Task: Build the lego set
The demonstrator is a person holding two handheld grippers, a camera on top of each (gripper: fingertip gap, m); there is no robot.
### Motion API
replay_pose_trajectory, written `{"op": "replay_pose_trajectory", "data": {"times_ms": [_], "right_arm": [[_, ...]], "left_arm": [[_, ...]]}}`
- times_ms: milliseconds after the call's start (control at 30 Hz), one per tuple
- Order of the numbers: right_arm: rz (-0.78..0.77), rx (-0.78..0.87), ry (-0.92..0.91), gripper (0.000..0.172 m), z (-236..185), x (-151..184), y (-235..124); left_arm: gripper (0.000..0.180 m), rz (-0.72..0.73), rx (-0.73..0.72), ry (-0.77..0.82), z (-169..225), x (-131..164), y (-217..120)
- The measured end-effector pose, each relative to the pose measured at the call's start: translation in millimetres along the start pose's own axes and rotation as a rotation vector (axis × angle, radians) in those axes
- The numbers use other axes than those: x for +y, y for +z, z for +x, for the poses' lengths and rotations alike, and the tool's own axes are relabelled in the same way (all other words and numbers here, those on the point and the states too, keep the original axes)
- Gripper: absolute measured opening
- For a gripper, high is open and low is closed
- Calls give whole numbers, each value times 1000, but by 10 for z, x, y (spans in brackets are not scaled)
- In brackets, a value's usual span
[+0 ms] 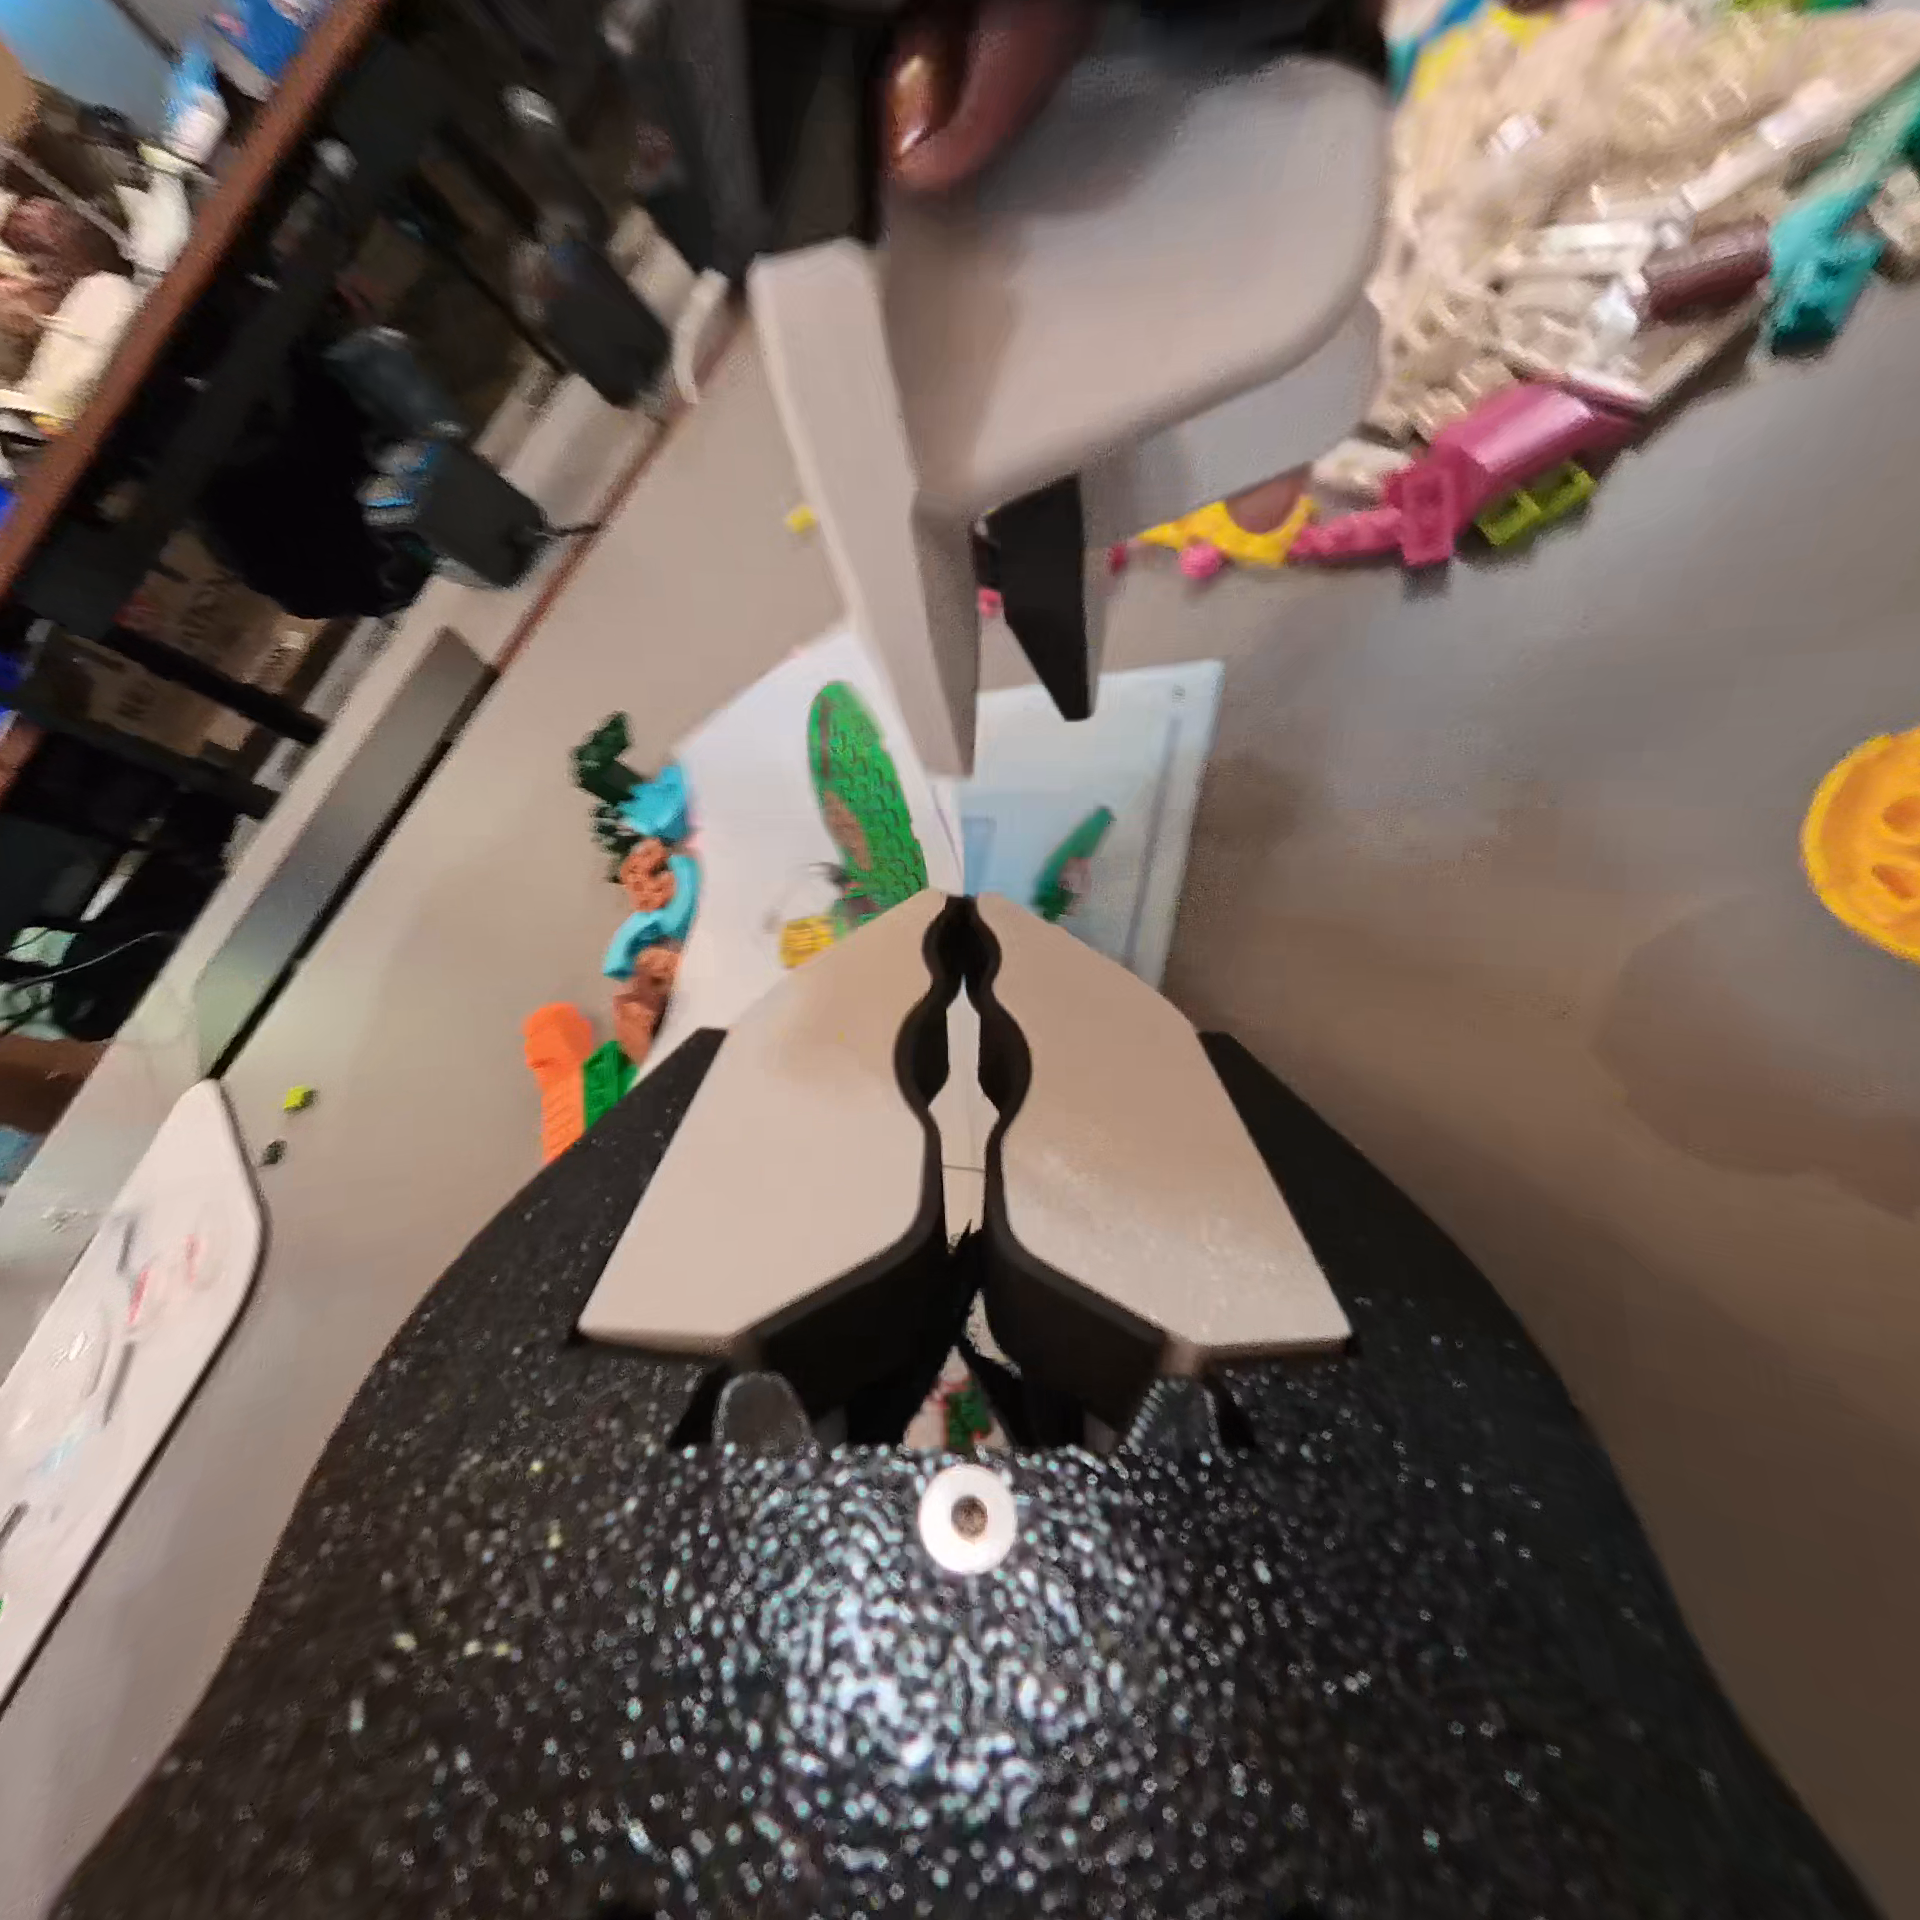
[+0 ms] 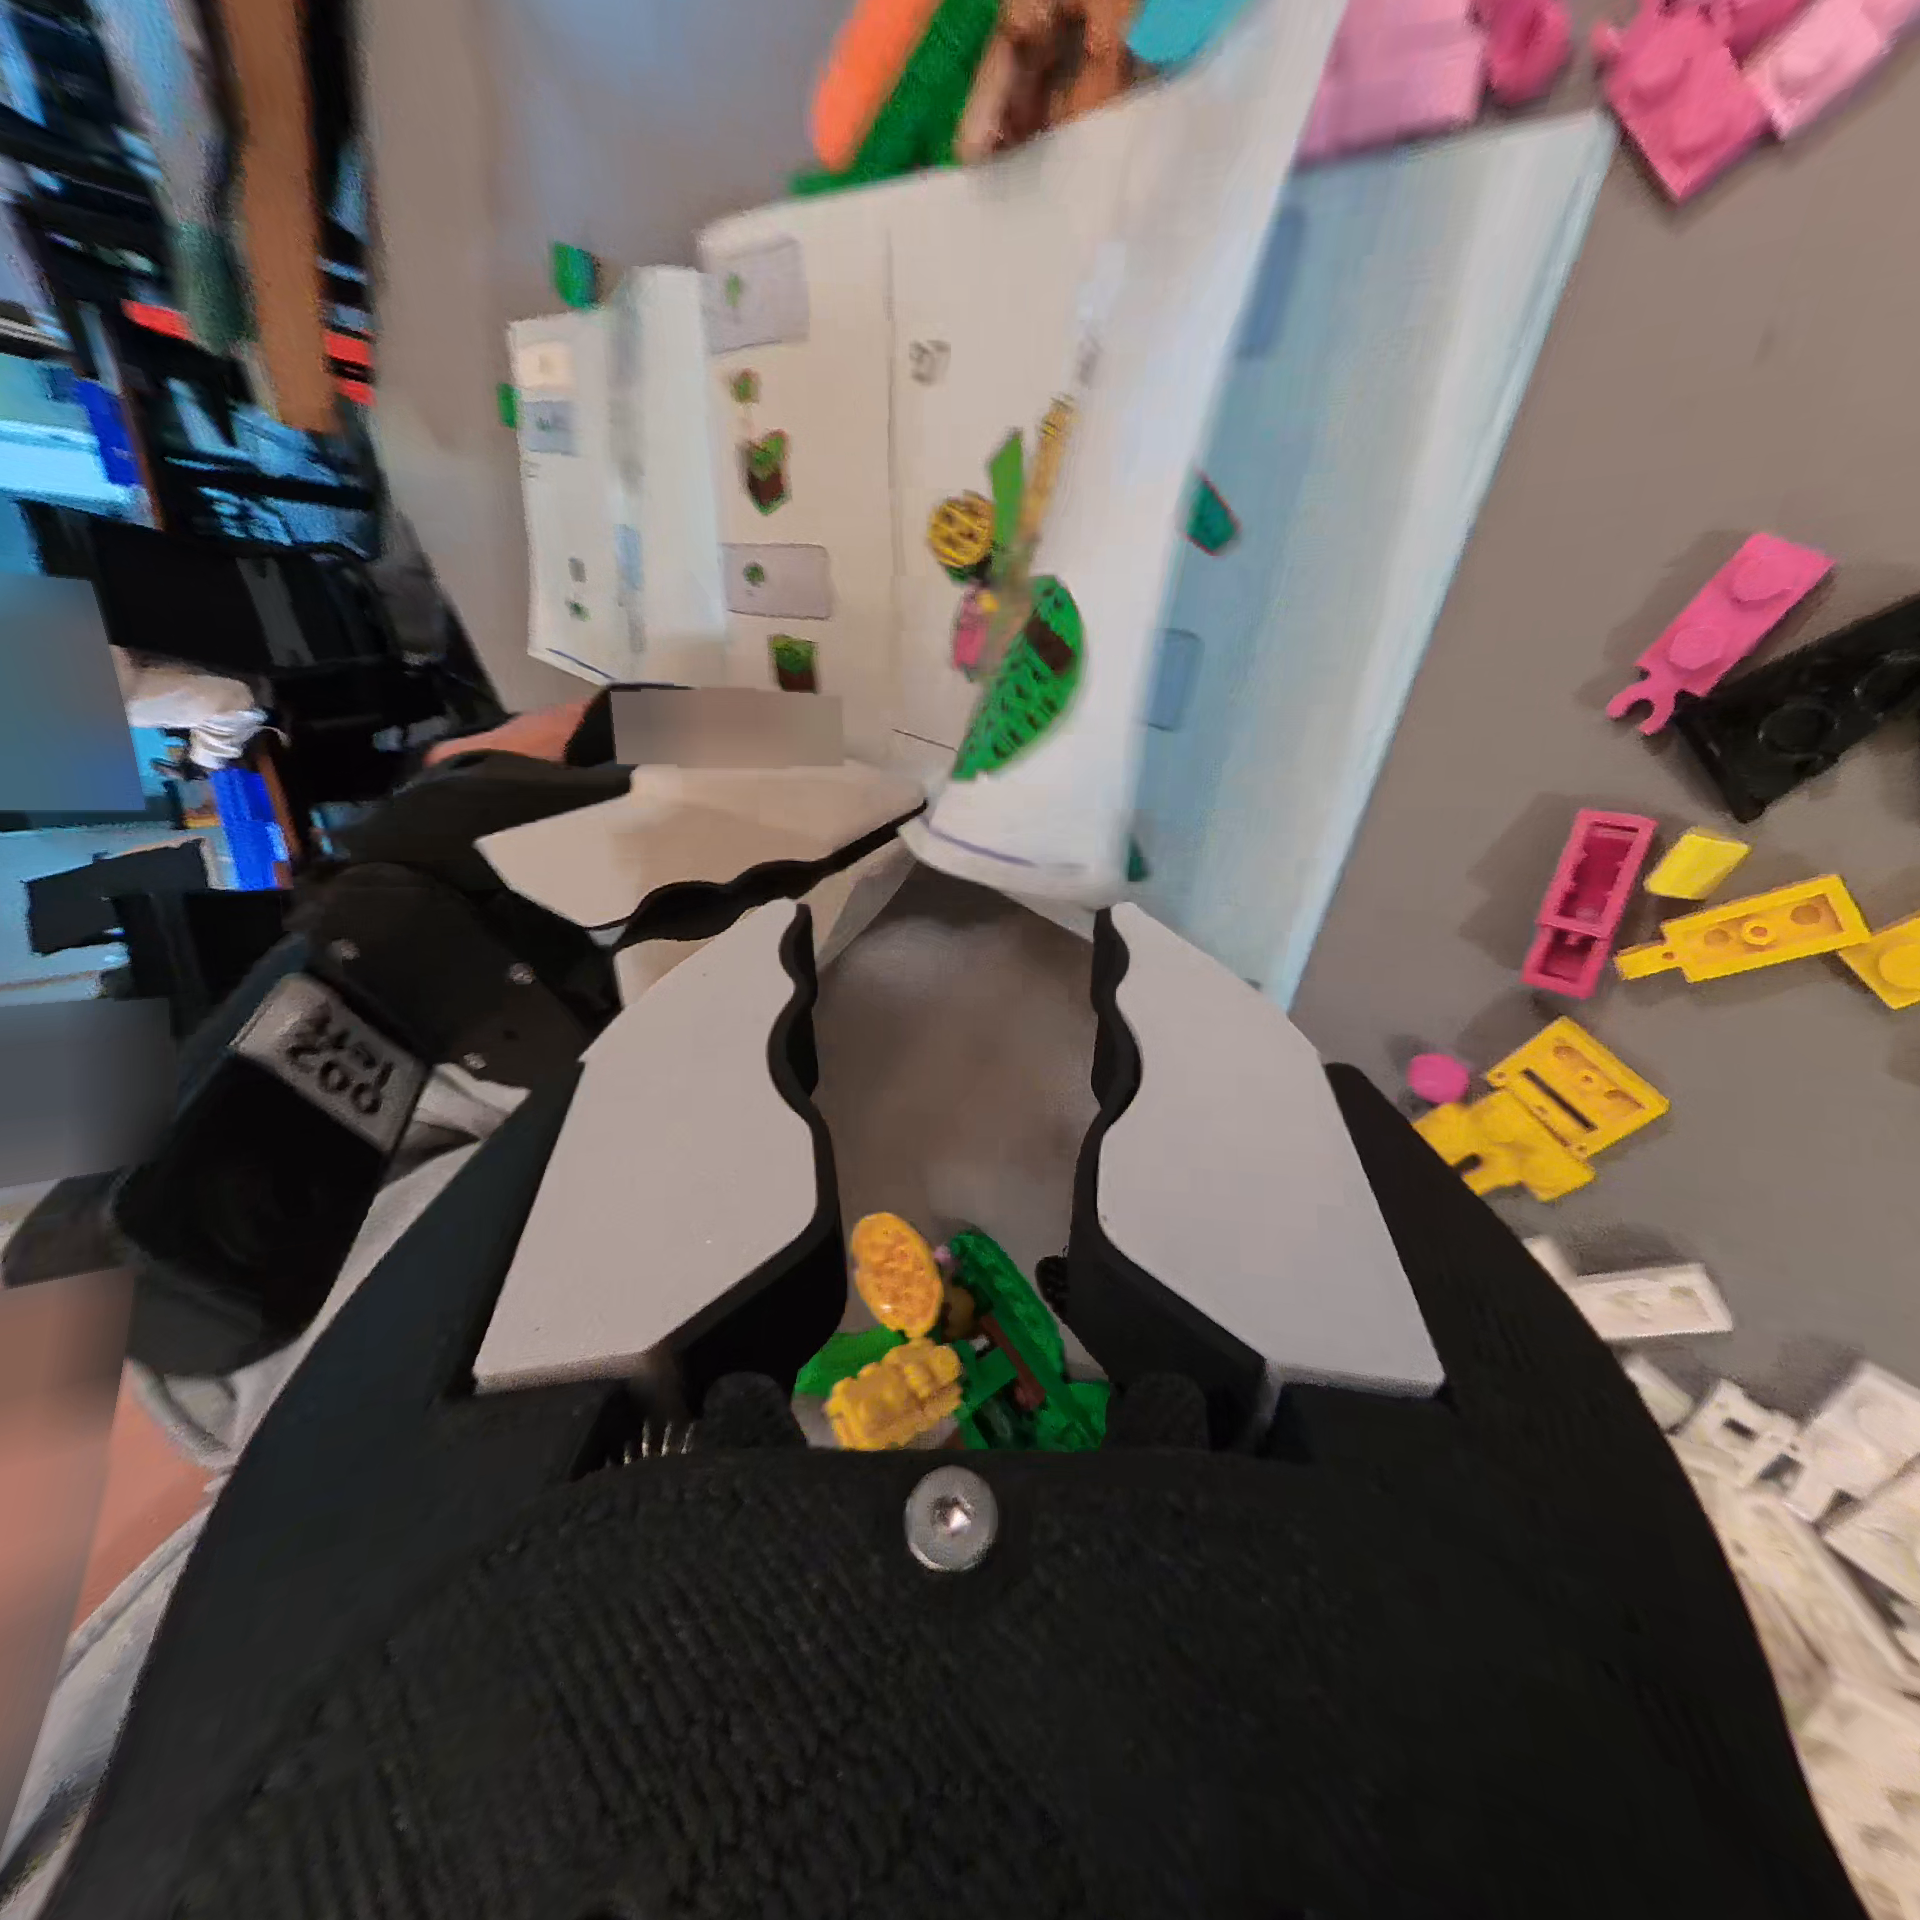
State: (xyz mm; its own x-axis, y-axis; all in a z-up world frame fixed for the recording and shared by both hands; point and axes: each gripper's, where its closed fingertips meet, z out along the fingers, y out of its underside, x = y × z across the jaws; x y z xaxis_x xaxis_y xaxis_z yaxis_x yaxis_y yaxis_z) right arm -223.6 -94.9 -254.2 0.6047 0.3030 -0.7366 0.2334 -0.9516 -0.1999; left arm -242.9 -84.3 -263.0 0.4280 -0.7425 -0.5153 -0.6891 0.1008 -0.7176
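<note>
Fingers of the left gripper (image 1: 964, 914) pinch the edge of a page of the white printed instruction booklet (image 1: 748, 790), which lies on the grey table (image 1: 1507, 883); bare table stretches to its right.

Right wrist view: the right gripper (image 2: 951, 925) is spread over bare table, just short of the lifted page (image 2: 1039, 810), while a small green-and-yellow brick model (image 2: 935, 1340) sits at the finger bases, contact unclear.

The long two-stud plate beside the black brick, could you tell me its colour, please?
Pink plate, clearest in the right wrist view.
</note>
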Motion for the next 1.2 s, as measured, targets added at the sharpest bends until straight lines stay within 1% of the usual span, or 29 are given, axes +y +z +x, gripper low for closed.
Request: {"op": "replay_pose_trajectory", "data": {"times_ms": [100,167,300,467,533,600,667,700,800,833,933,1033,1100,1200], "right_arm": [[130,-69,-84,49,-272,-67,-197],[209,-79,-151,49,-416,-56,-299],[338,-67,-277,49,-703,7,-349],[478,-51,-429,46,-1243,67,-146],[524,-60,-480,43,-1475,104,29],[543,-57,-516,41,-1614,139,265],[546,-31,-536,40,-1628,126,535],[549,1,-541,38,-1587,84,664],[538,109,-542,37,-1420,-36,950],[543,156,-554,37,-1362,-83,995],[552,313,-590,27,-1175,-246,1052],[491,400,-616,21,-1069,-358,1190],[437,452,-640,17,-1006,-406,1314],[370,514,-663,9,-931,-467,1475]], "left_arm": [[0,98,-130,-122,-292,-78,-198],[0,156,-226,-215,-493,-49,-391],[0,194,-343,-407,-707,241,-809],[0,134,-408,-581,-774,755,-1306],[0,108,-425,-623,-773,928,-1476],[0,108,-447,-660,-773,1051,-1632],[0,119,-452,-722,-774,1141,-1729],[0,131,-448,-745,-776,1164,-1767],[2,146,-502,-788,-819,1289,-1937],[4,159,-515,-806,-830,1314,-2001],[12,149,-534,-859,-823,1415,-2177],[22,118,-583,-899,-847,1542,-2401],[24,122,-650,-911,-903,1632,-2580],[21,111,-771,-882,-1075,1771,-2793]]}}
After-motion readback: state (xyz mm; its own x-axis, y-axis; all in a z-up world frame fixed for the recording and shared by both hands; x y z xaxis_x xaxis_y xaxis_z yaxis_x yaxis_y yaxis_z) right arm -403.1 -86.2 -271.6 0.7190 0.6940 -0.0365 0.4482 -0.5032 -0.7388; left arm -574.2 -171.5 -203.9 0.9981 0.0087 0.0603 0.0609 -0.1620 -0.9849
